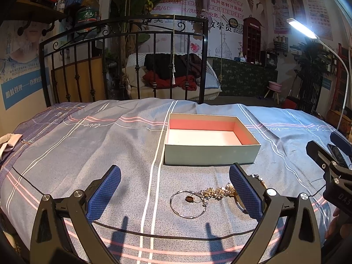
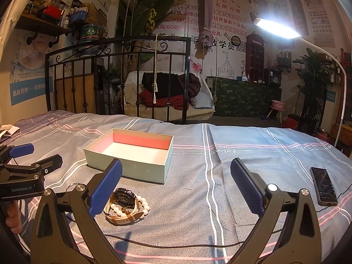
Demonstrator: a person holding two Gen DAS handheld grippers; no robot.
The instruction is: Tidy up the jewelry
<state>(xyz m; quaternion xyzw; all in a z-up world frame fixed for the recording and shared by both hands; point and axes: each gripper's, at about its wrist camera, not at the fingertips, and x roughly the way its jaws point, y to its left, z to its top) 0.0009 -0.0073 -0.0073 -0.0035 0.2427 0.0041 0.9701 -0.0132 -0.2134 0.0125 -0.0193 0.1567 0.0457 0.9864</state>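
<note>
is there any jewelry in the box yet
No, the open box shows only its bare white floor, while the silver bangle and gold chain lie on the bedsheet.

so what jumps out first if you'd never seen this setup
The open box with its pink lining sits empty mid-bed on the striped sheet. Nearer the cameras lies the jewelry: a silver bangle beside a tangled gold chain, and a watch on a pearl bracelet. A phone lies far right.

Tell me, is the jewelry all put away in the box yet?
Not yet. The box looks empty. Both the left gripper and right gripper are open, holding nothing. The silver bangle, gold chain, watch and pearl bracelet lie on the bed.
</note>
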